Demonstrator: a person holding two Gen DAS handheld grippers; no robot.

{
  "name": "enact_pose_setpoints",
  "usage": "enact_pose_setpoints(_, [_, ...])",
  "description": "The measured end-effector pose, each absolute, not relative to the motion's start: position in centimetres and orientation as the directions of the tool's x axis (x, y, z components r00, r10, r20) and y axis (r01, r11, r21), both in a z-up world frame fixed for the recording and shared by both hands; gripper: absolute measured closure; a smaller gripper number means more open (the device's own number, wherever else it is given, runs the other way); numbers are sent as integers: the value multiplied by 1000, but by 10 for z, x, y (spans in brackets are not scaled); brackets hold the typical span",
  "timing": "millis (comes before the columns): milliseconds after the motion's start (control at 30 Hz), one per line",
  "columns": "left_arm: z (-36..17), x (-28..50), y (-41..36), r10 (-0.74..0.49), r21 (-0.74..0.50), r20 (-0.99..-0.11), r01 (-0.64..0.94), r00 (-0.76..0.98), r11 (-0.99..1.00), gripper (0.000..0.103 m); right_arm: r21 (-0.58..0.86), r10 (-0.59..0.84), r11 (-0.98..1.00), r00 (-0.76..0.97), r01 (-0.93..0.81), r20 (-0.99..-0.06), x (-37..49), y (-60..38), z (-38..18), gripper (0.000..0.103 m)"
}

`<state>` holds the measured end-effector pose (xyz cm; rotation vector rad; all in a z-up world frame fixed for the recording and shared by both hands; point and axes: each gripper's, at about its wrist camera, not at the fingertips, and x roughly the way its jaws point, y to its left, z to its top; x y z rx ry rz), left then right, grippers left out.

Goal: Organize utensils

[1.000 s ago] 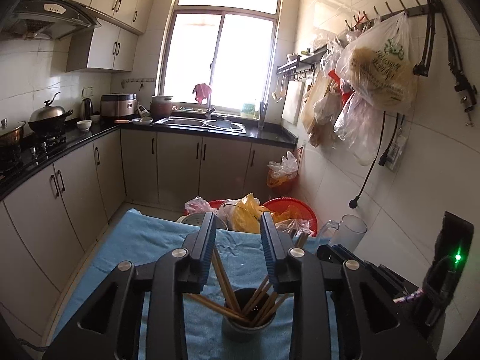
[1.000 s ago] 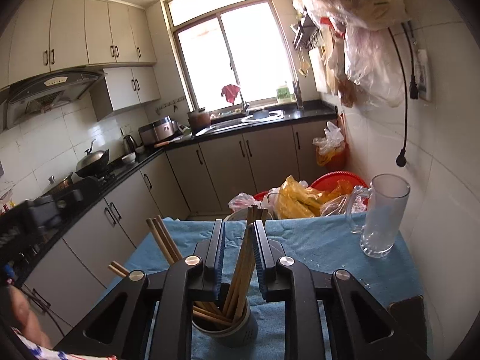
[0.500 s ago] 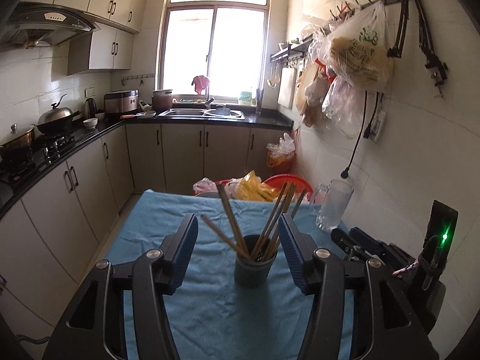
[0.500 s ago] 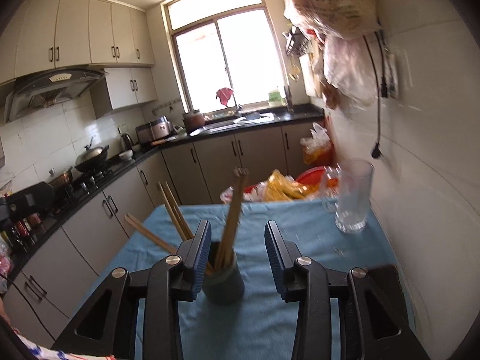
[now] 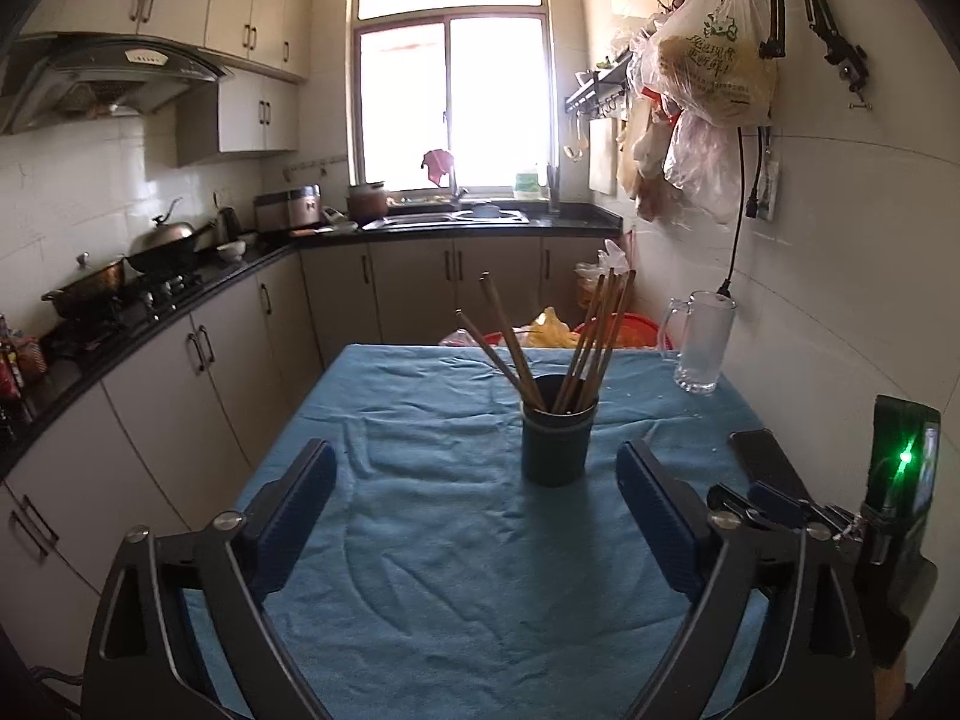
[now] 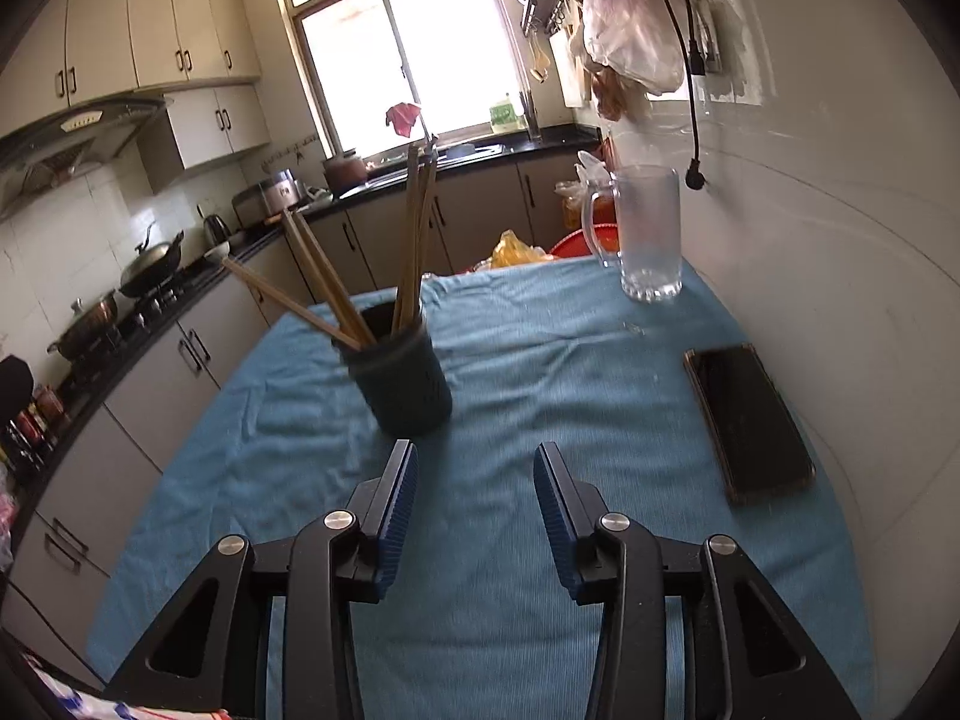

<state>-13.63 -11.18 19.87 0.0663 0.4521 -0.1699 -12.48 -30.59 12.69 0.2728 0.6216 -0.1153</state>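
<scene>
1. Cup point(image 5: 558, 444): dark, standing upright near the middle of the blue-clothed worktop point(image 5: 420, 570).
2. Chopsticks point(image 5: 591, 336): wooden, standing in the cup, leaning apart in two bunches.
3. Left claw point(image 5: 477, 480): hanging short of the cup, jaws opening very wide, gripping nothing.
4. Right claw point(image 6: 475, 480): sitting just short of the cup, jaws opening about halfway, gripping nothing.
5. Glass mug point(image 6: 648, 234): standing beyond the cup, by the wall.
6. Phone point(image 6: 747, 420): lying flat, right of the cup.
</scene>
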Motion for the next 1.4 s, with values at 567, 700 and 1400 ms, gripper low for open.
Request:
enact_pose_setpoints(567, [158, -170, -107, -4, 137, -474, 78, 881, 988, 4, 146, -98, 962, 793, 230, -602, -171, -281, 115, 51])
enact_pose_setpoints(700, [153, -172, -106, -7, 130, -483, 79, 876, 988, 3, 104, -128, 967, 797, 232, -591, -178, -274, 115, 48])
enact_pose_setpoints(1400, [121, -149, -107, -49, 74, -634, 124, 772, 990, 3, 64, -152, 967, 755, 248, -638, -165, -272, 97, 43])
